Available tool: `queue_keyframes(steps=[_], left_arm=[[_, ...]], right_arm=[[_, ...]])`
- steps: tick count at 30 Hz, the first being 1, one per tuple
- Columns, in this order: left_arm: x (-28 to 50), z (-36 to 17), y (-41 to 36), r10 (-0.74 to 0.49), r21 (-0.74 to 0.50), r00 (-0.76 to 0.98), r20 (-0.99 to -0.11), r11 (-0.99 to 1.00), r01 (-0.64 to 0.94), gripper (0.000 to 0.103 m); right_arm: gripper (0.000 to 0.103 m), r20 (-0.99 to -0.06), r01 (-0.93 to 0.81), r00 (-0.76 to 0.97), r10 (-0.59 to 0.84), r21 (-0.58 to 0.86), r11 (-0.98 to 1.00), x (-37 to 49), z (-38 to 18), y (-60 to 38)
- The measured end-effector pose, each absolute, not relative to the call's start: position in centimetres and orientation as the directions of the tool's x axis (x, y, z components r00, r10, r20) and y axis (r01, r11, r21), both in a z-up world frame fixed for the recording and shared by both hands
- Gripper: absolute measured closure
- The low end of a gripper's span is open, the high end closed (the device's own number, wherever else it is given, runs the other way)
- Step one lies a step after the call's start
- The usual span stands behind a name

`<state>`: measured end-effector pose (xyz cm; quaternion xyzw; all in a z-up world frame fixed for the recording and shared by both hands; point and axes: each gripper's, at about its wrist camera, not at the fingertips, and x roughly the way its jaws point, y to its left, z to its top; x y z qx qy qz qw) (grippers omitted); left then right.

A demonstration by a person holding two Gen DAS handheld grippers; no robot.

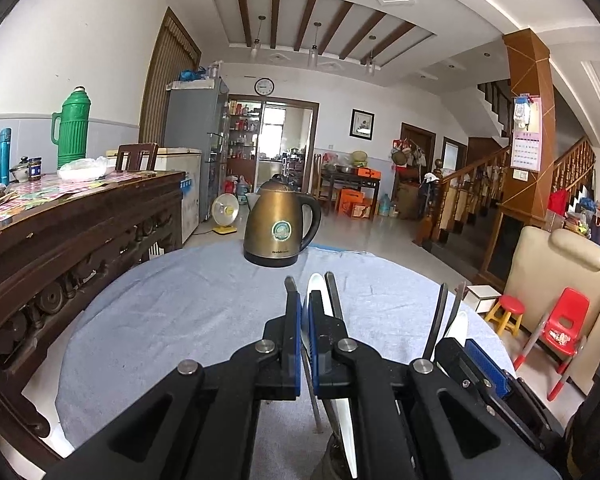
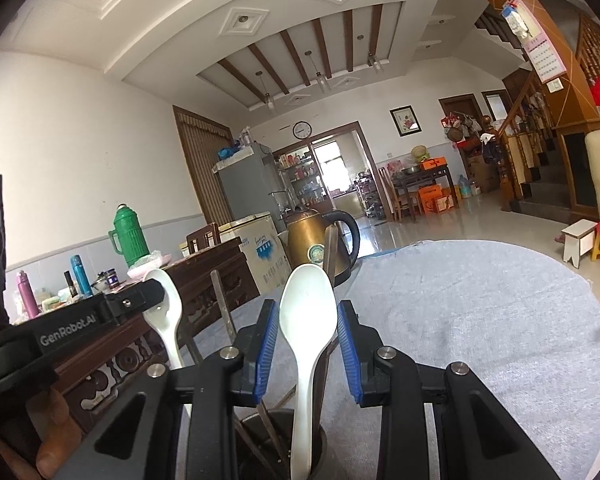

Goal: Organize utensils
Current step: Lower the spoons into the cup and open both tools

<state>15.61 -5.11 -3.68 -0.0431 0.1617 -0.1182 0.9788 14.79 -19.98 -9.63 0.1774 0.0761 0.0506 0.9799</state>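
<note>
A dark utensil holder (image 2: 284,444) stands on the round table, low in both views. It holds white spoons and several dark chopsticks. My left gripper (image 1: 305,308) is shut on a white spoon (image 1: 315,288) and thin utensils that stick up from the holder. My right gripper (image 2: 307,320) is open, its blue pads (image 2: 265,344) on either side of a second white spoon (image 2: 308,312) that stands in the holder. The left gripper also shows in the right wrist view (image 2: 140,300), beside another white spoon (image 2: 165,308). The right gripper shows in the left wrist view (image 1: 476,364).
The table wears a light blue cloth (image 1: 188,312). A bronze electric kettle (image 1: 280,224) stands at its far edge. A dark carved sideboard (image 1: 60,240) with a green thermos (image 1: 73,128) stands to the left. Red stools (image 1: 564,320) and a cream sofa are at right.
</note>
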Motion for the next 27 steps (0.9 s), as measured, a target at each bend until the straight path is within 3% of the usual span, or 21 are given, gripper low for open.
queue_keyframes(steps=[27], left_arm=[[14.5,-6.5,-5.7,-0.299,-0.123,0.857,-0.42,0.954,0.273,0.1]], right_arm=[[0.069,-0.238,-0.073,0.957,0.164,0.351,0.933,12.8,-11.6,-21.5]])
